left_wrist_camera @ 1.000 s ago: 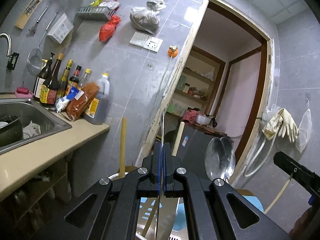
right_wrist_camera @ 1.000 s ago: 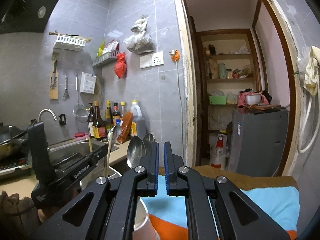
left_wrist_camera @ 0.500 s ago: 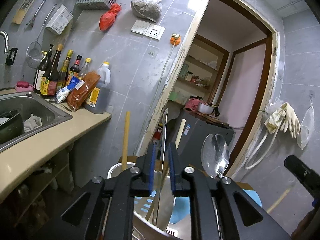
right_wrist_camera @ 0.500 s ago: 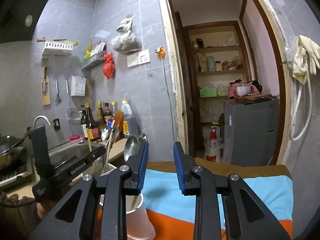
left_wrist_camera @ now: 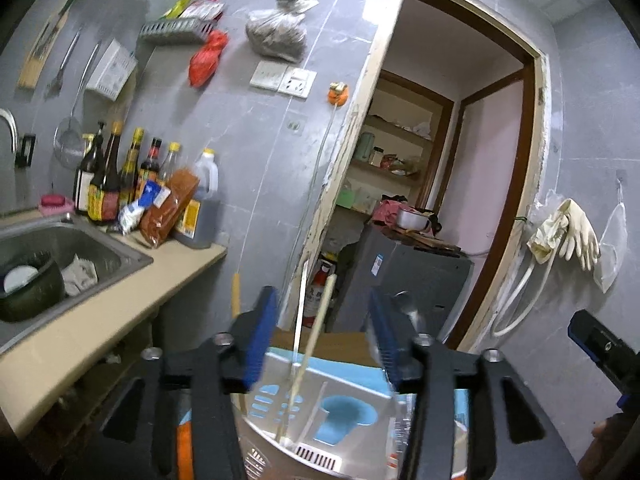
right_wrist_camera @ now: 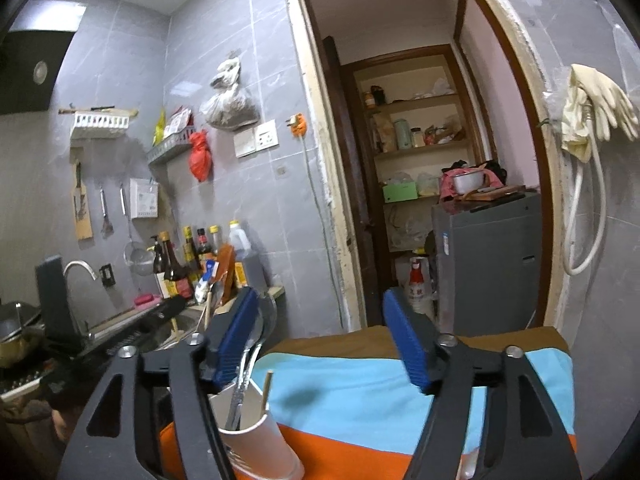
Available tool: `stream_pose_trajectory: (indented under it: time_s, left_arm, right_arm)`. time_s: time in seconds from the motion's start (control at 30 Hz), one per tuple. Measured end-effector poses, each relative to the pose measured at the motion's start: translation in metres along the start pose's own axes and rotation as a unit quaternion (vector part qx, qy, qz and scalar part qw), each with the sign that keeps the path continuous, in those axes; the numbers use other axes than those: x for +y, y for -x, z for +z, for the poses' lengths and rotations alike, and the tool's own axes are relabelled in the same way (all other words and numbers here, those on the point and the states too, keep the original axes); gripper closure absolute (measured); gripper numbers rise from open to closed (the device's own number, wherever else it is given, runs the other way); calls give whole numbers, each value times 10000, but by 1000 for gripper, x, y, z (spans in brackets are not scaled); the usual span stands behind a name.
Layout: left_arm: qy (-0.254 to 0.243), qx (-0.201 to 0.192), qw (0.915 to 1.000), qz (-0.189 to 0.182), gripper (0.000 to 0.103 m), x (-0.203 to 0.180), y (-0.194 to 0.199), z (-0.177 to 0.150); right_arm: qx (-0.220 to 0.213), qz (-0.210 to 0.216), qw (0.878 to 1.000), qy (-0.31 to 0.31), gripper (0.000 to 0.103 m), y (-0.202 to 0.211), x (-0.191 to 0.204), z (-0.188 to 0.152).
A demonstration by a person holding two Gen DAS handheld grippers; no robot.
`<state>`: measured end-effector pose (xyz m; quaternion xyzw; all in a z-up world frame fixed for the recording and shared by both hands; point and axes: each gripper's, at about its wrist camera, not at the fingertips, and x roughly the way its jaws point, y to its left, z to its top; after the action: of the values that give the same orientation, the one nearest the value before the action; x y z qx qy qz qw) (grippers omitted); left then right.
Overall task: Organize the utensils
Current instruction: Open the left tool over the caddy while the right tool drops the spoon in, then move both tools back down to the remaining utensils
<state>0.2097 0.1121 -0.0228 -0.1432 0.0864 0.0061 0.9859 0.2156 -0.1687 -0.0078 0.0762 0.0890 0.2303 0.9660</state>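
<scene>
In the left wrist view my left gripper [left_wrist_camera: 322,296] is opening its jaws above a silver slotted utensil holder [left_wrist_camera: 276,384]. A thin knife blade [left_wrist_camera: 301,308] and a wooden chopstick [left_wrist_camera: 320,320] stand in the holder between the blue pads, touching neither. A spoon [left_wrist_camera: 404,300] shows behind the right finger. In the right wrist view my right gripper [right_wrist_camera: 320,294] is also opening, with nothing between its jaws. A white paper cup [right_wrist_camera: 260,448] with spoons [right_wrist_camera: 250,356] and a chopstick [right_wrist_camera: 266,392] stands below its left finger.
A blue and orange cloth [right_wrist_camera: 360,400] covers the table. On the left are a beige counter [left_wrist_camera: 100,312] with a steel sink [left_wrist_camera: 60,248] and several bottles [left_wrist_camera: 108,184]. A doorway with a grey appliance [right_wrist_camera: 488,260] lies ahead. The other gripper [left_wrist_camera: 600,348] shows at the right edge.
Both grippers went from shut to open. The left one let go of the knife blade and rose. The right one shifted sideways, so the paper cup now sits further left.
</scene>
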Motion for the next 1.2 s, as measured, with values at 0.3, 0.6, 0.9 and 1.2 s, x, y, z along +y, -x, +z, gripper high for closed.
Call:
stream_pose_trajectory:
  time_s: [0.3, 0.6, 0.9, 1.2]
  left_arm:
    - [-544, 38, 9984, -161, 20, -61, 34, 19]
    - [-763, 256, 9958, -430, 9, -120, 47, 1]
    - [-917, 623, 9928, -464, 9, -166, 41, -48]
    - [-1168, 1226, 9848, -380, 9, -187, 17, -107]
  right_arm:
    - [-85, -357, 9992, -144, 10, 40, -35, 15]
    - [-71, -644, 9979, -90, 0, 75, -75, 21]
    - [185, -736, 9971, -53, 0, 89, -119, 4]
    - [744, -614, 9951, -207, 0, 75, -161, -29]
